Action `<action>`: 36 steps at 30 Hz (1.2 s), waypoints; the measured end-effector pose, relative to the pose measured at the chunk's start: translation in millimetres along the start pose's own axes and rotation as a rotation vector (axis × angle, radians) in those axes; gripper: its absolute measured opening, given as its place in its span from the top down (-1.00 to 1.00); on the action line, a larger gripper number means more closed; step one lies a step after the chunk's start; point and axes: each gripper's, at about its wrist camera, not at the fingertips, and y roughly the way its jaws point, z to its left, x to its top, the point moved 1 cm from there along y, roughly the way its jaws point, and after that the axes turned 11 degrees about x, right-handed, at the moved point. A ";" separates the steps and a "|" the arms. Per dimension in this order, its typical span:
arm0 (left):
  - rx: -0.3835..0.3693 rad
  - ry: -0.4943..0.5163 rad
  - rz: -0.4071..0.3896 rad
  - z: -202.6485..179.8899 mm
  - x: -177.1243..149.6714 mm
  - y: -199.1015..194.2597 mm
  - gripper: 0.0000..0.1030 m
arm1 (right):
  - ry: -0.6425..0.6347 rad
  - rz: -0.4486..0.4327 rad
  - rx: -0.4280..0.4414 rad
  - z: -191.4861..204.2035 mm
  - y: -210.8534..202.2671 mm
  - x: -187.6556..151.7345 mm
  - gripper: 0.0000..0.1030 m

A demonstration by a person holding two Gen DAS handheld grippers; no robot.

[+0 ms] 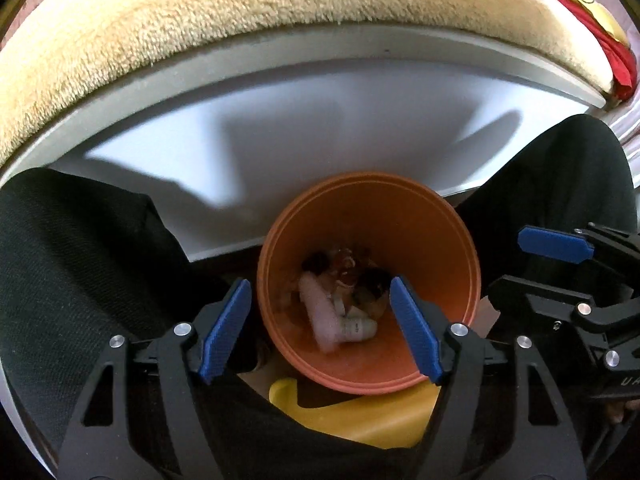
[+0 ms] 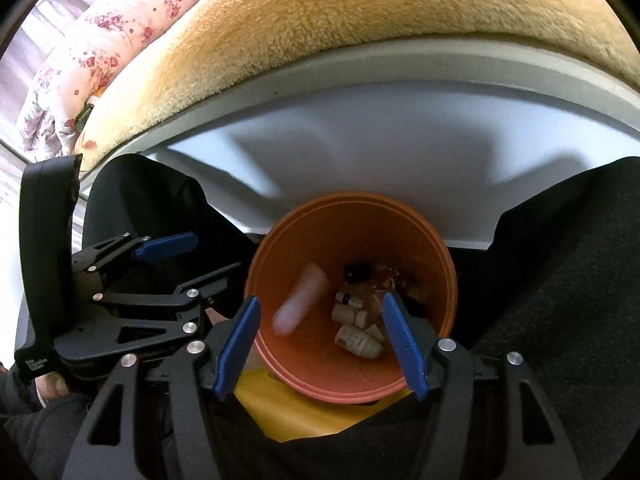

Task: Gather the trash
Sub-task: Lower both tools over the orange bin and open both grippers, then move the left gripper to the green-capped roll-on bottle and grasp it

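The left gripper (image 1: 320, 328) has its jaws wide apart with nothing between them, hanging over the mouth of the orange bin (image 1: 440, 240). The right gripper (image 2: 322, 344) is the same: jaws spread, empty, poised above the same bin (image 2: 436, 248). Each gripper shows in the other's view, off to the side of the bin, its blue pads (image 1: 554, 244) parted there too.

Inside the bin, a pale pink-white tube (image 2: 300, 300) appears blurred and tilted against the left inner wall in the right wrist view; in the left wrist view the same pale tube (image 1: 320, 312) lies smeared among the rest. Around it at the bottom sit several small white bottles (image 2: 358, 340) with dark caps, plus some brownish scraps (image 1: 346, 264) too dim to identify.

The bin is round, smooth, with a stepped rim, and stands between the person's legs in black trousers (image 1: 80, 260). A yellow object (image 1: 360, 420) lies just under its near edge. Beyond it rises a white bed frame (image 1: 320, 128) topped by a fuzzy tan blanket (image 1: 240, 8); a floral quilt (image 2: 100, 40) lies at the far left in the right wrist view.
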 end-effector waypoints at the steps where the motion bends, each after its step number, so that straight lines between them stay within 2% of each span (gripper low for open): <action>1: 0.001 -0.001 0.000 0.1 0.3 0.1 -0.37 | 0.001 -0.001 0.000 -0.8 -0.5 0.0 -0.22; 11: 0.006 -0.010 -0.003 7.1 -4.2 -2.3 -0.37 | -0.002 -0.016 -0.022 -0.8 -6.7 -0.8 -0.23; 13: 0.013 -0.011 -0.013 10.1 -3.2 -8.2 -0.37 | -0.012 -0.035 -0.030 1.3 -15.1 1.2 -0.31; 19: -0.015 -0.007 -0.113 33.6 12.8 -67.4 -0.37 | -0.099 -0.043 0.033 16.2 -61.9 13.5 -0.45; 21: -0.047 -0.001 -0.153 43.8 24.7 -96.8 -0.50 | -0.147 -0.050 0.038 20.4 -79.9 21.3 -0.55; 23: -0.068 -0.016 -0.209 53.8 45.3 -125.0 -0.60 | -0.184 -0.075 0.027 22.1 -98.8 32.4 -0.69; 25: -0.068 -0.023 -0.255 58.3 69.7 -142.6 -0.70 | -0.197 -0.104 0.038 18.8 -115.9 46.6 -0.72; 27: -0.022 -0.043 -0.315 58.3 109.9 -154.9 -0.75 | -0.194 -0.131 0.056 14.0 -127.6 60.4 -0.78; 29: 0.006 -0.048 -0.332 52.8 146.4 -153.2 -0.76 | -0.194 -0.167 0.058 7.9 -139.1 71.7 -0.86; 32: 0.051 -0.093 -0.314 42.8 212.1 -131.8 -0.77 | -0.201 -0.226 0.020 -1.6 -156.9 92.7 -0.89; 36: 0.084 -0.163 -0.223 25.6 287.2 -85.2 -0.77 | -0.192 -0.288 -0.011 -16.6 -178.1 115.2 -0.90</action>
